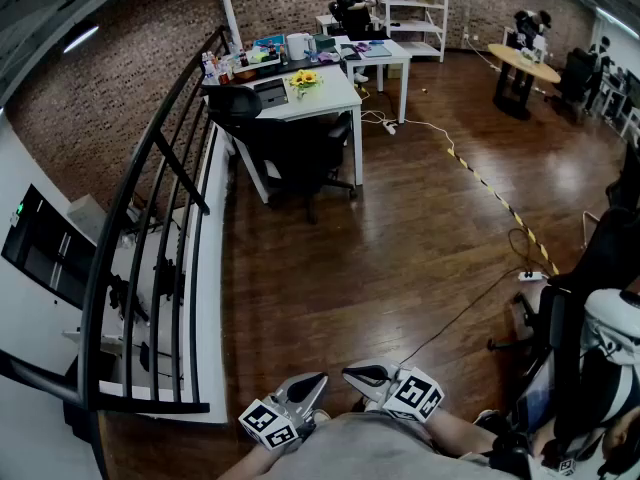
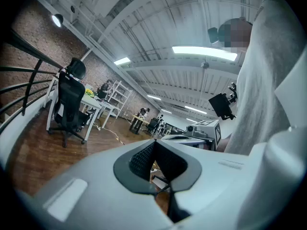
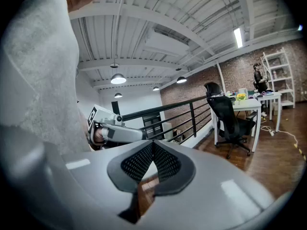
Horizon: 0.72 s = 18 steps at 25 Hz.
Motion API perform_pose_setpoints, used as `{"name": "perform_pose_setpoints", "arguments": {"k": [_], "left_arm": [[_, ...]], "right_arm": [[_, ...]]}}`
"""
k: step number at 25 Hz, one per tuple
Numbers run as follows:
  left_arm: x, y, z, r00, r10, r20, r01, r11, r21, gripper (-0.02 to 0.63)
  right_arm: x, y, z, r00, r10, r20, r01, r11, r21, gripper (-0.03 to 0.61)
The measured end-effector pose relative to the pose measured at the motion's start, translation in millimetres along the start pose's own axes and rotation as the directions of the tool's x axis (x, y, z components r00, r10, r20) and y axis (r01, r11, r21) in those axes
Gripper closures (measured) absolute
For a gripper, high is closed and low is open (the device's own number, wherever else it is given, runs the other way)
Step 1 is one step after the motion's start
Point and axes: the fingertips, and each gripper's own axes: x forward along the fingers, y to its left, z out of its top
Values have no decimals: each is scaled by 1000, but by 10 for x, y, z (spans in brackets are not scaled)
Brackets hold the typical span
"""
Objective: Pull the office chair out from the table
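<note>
1. A black metal railing [image 1: 150, 218] runs along the left edge of the wooden floor [image 1: 400, 258], curving towards the far brick wall.
2. The left gripper [image 1: 315, 380] is held low at the bottom of the head view, close to the person's body. Its own view shows its dark ribbed fingers [image 2: 139, 159] pressed together with nothing between them.
3. The office chair [image 1: 300, 158] stands far across the floor, well apart from both grippers. It is all black, with a tall back topped by a rounded headrest, and a star base on castors. It is pushed in against the near side of a white desk [image 1: 335, 96], seat towards the desk top and back turned to the railing side.
4. A small bunch of yellow flowers [image 1: 303, 79] stands on that desk above the chair, with clutter behind it that is too small to name.
5. The right gripper [image 1: 358, 374] is just beside the left one, tip near tip. Its fingers [image 3: 165, 164] are likewise closed together and empty.
6. A yellow-and-black strip [image 1: 490, 193] crosses the floor diagonally, right of the desk.
7. A round wooden table [image 1: 525, 63] stands at the far right.
</note>
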Motion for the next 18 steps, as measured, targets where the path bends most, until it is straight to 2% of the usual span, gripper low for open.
{"name": "perform_pose_setpoints", "arguments": {"k": [5, 10, 18], "left_arm": [[230, -80, -23, 1000, -1, 20, 0, 1000, 31, 614], [357, -75, 52, 999, 25, 23, -26, 998, 58, 614], [637, 472, 241, 999, 31, 18, -32, 998, 59, 614]], "right_arm": [[-215, -170, -40, 1000, -17, 0, 17, 1000, -25, 572], [-261, -290, -46, 1000, 4, -12, -5, 999, -40, 572], [-12, -817, 30, 1000, -6, -22, 5, 1000, -29, 572]]}}
